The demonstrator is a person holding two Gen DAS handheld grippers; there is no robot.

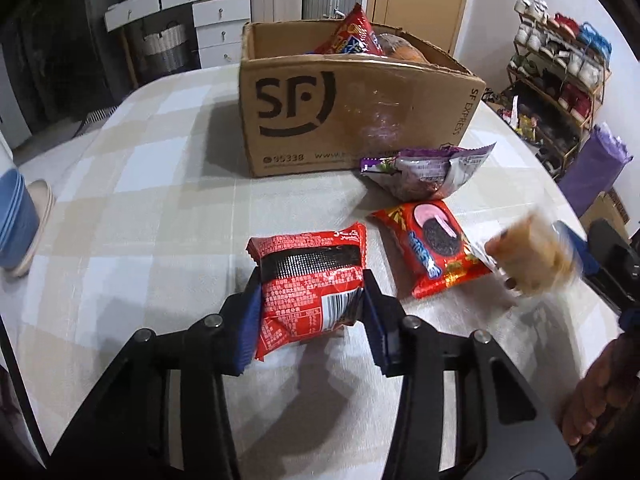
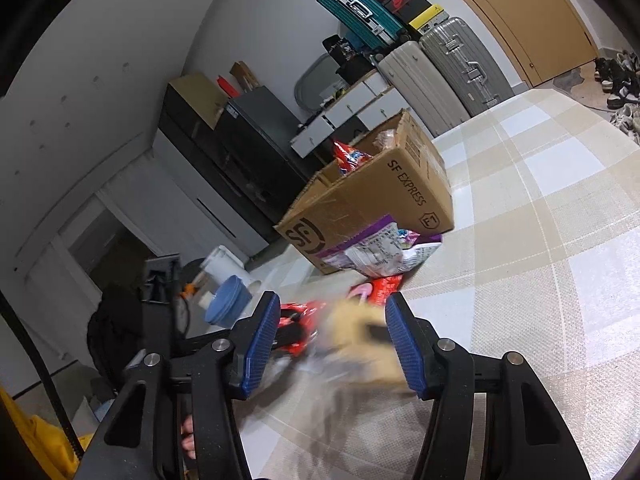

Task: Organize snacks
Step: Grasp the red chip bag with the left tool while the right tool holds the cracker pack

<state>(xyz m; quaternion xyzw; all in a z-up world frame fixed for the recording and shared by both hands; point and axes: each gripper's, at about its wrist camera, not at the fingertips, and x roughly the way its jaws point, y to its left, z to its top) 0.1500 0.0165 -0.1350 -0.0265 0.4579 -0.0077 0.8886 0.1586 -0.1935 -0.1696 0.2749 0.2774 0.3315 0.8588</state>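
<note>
With a few snacks already in the cardboard box (image 1: 320, 112), your left gripper (image 1: 312, 304) clamps a red packet (image 1: 308, 284) just before it, your right gripper (image 2: 332, 344) pinches a blurred tan snack (image 2: 360, 340), and the purple bag (image 1: 428, 172) and cookie packet (image 1: 432, 248) beside the box remain.

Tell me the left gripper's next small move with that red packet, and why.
Probably lift and carry it toward the cardboard box. The left gripper is clamped on the red snack packet, the box behind it is open-topped and already holds snacks, and other packets lie on the table.
</note>
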